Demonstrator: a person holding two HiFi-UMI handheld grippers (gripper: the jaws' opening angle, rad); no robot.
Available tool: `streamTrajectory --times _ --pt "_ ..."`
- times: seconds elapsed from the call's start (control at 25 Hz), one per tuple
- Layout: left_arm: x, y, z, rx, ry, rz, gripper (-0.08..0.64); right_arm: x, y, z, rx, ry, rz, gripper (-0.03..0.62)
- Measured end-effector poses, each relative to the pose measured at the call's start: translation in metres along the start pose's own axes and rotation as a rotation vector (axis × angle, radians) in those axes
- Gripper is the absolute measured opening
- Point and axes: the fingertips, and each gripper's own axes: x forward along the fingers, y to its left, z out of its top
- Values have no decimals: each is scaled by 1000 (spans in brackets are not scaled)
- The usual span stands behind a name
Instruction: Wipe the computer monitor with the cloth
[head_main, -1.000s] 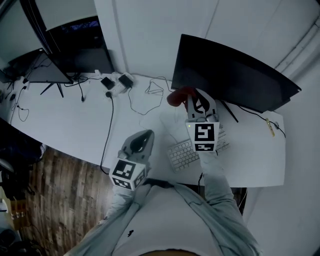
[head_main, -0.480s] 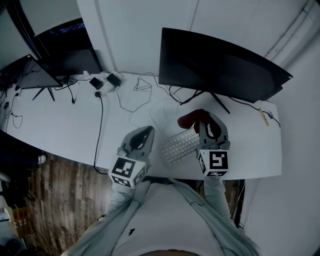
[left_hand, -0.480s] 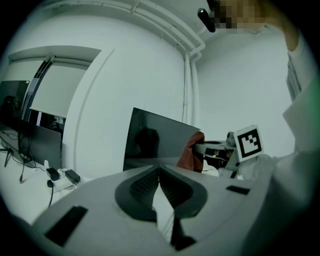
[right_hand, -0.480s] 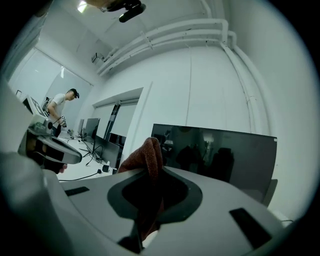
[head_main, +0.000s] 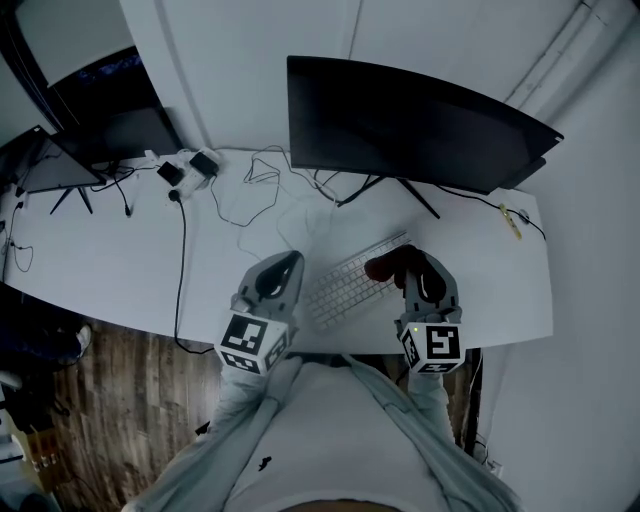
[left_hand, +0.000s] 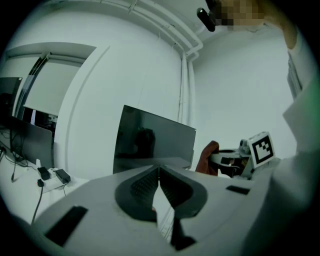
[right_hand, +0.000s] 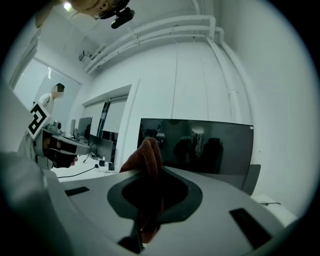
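A wide black monitor (head_main: 415, 128) stands at the back of the white desk (head_main: 110, 250), its screen dark. In the right gripper view the monitor (right_hand: 197, 145) fills the middle distance ahead. My right gripper (head_main: 405, 262) is shut on a dark red cloth (head_main: 388, 265), held near the desk's front edge, over the right end of the white keyboard (head_main: 350, 282) and well short of the screen. The cloth (right_hand: 145, 160) bunches up between the jaws. My left gripper (head_main: 285, 264) is shut and empty, just left of the keyboard.
A second monitor (head_main: 110, 135) and a laptop stand at the desk's far left. Adapters (head_main: 185, 168) and loose cables (head_main: 255, 185) lie behind the keyboard. The desk ends at a wood floor (head_main: 110, 400) on the left. A person stands far off in the right gripper view.
My right gripper has pulled the cloth back from the monitor's lower left corner toward me, to the near edge over the keyboard. The left gripper has barely moved.
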Motion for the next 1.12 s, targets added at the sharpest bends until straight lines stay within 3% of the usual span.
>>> streamTrajectory --times 0.76,1.12 --pt "-8 10 -16 9 11 2 25 -18 -1 -35 66 49 -30 35" --pt "-13 14 -19 1 14 21 25 -11 10 -37 73 54 16 35"
